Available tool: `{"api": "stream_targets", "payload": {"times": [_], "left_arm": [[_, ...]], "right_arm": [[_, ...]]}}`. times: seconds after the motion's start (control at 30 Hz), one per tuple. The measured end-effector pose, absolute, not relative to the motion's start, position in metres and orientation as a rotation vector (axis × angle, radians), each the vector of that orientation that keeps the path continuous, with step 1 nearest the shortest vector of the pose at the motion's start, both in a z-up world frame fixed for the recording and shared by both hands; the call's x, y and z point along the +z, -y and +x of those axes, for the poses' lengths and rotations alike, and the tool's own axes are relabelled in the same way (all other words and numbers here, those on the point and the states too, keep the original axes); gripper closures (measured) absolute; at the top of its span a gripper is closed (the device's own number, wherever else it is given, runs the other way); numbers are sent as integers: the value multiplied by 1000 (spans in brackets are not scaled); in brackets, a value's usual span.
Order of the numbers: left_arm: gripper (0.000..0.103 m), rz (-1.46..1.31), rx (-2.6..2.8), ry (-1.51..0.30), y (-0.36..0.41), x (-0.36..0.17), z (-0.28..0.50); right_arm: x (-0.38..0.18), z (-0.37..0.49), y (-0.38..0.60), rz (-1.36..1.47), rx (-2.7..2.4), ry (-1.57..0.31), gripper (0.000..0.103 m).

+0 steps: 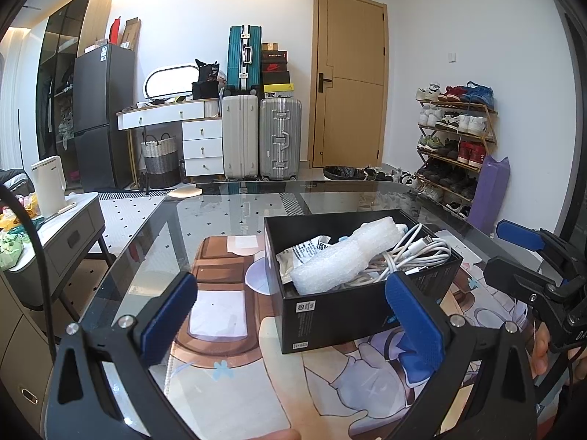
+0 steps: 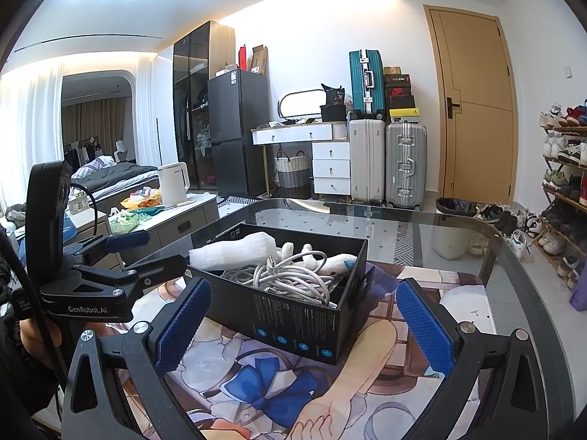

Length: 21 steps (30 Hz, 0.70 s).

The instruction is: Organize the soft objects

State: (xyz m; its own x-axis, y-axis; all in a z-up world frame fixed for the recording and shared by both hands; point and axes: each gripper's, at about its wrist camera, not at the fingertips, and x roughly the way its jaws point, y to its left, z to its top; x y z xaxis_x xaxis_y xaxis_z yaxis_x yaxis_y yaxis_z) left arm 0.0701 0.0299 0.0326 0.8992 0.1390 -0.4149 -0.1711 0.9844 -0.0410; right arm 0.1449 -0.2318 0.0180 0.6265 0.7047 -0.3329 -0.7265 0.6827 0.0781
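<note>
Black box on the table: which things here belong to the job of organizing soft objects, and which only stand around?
For the job:
black box
white foam wrap
white cables
printed pouch
left gripper, open
right gripper, open

Just around:
picture mat
glass table
kettle
suitcases
shoe rack

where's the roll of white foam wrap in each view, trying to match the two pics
Left wrist view: the foam wrap roll lies diagonally in the black box, right of centre, beside the white cables.
Right wrist view: the same roll pokes over the box's left rim, left of centre.
Shared landmark: the teal suitcase by the door.
</note>
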Motion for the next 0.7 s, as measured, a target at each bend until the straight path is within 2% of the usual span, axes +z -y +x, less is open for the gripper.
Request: {"api": "stream_targets", "payload": {"times": [0.7], "left_arm": [[0, -75, 169, -422, -30, 33, 70]], "right_arm": [[18, 145, 232, -68, 820, -353, 1]]}}
